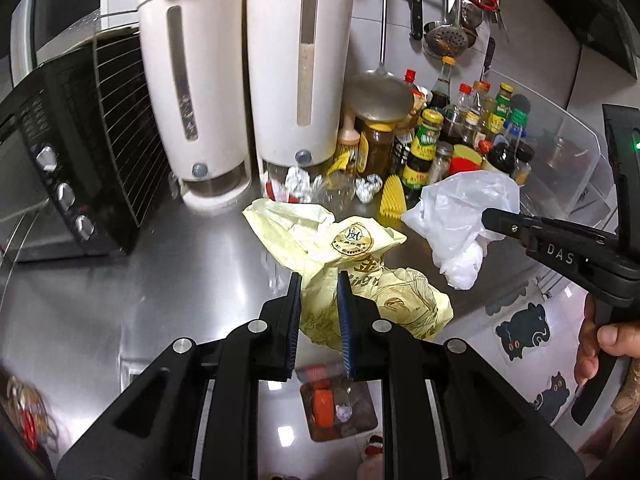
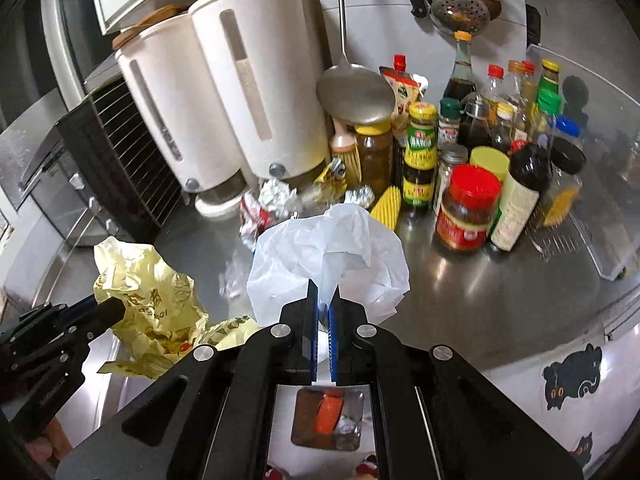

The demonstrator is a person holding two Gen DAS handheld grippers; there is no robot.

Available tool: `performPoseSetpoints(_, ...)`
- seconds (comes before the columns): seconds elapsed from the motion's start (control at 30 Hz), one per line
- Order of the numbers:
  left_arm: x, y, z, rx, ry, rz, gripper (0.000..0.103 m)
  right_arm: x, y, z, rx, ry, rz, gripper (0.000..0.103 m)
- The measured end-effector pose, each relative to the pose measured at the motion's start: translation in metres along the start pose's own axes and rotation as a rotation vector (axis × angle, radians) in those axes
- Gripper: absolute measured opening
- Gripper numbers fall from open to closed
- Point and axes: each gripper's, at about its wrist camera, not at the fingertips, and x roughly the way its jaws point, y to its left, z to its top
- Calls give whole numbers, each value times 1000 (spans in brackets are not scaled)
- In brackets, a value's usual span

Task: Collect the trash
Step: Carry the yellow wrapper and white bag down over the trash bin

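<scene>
Two tall white plastic dispenser tubs (image 1: 248,92) stand side by side at the back of the shiny steel desk (image 1: 168,280), and they are the biggest things here. Next to them on one side sits a black toaster oven with round silver knobs (image 1: 68,168). On the other side is a big crowd of sauce bottles and jars (image 2: 480,152), with a see-through plastic bin (image 2: 600,200) past them. A round metal ladle (image 1: 378,96) hangs in front of the tubs. Near the front edge of the desk is a crumpled pale yellow plastic bag with brown print (image 1: 360,276). The left gripper (image 1: 318,280) has its black fingers (image 1: 293,308) closed on a fold of this yellow bag, with a small gap between them that the bag fills. Just beside it is a crumpled white plastic bag (image 2: 328,256), which looks lifted off the desk. The right gripper (image 2: 324,296) has its fingers (image 2: 311,312) pressed tight together on a thin strip of the white bag. A hand (image 1: 600,344) holds the right gripper's handle. Behind the bags, by the tubs, lie some small balls of shiny silver foil (image 1: 368,188) and a yellow ridged brush (image 1: 392,200). Far below, between the fingers, you can see a floor bin with something orange in it (image 2: 330,420). Black cat stickers (image 2: 572,376) sit on the white front under the desk.
</scene>
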Motion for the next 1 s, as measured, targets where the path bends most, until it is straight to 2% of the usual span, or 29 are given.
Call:
performPoseSetpoints(0.2,-16,-2,-39,-4,28,10,16,-15,5,-37,-2,29,11,6)
performPoseSetpoints(0.43,-15,-6,-84,-22,79,5,16,-18,5,-83,-8,88,15,6)
performPoseSetpoints(0.77,23,-9,-153,-45,221,9,16,8,-10,-150,-1,213,-1,6)
performPoseSetpoints(1.0,66,-14,-196,-77,336,-16,16,54,-29,-196,45,341,-3,6)
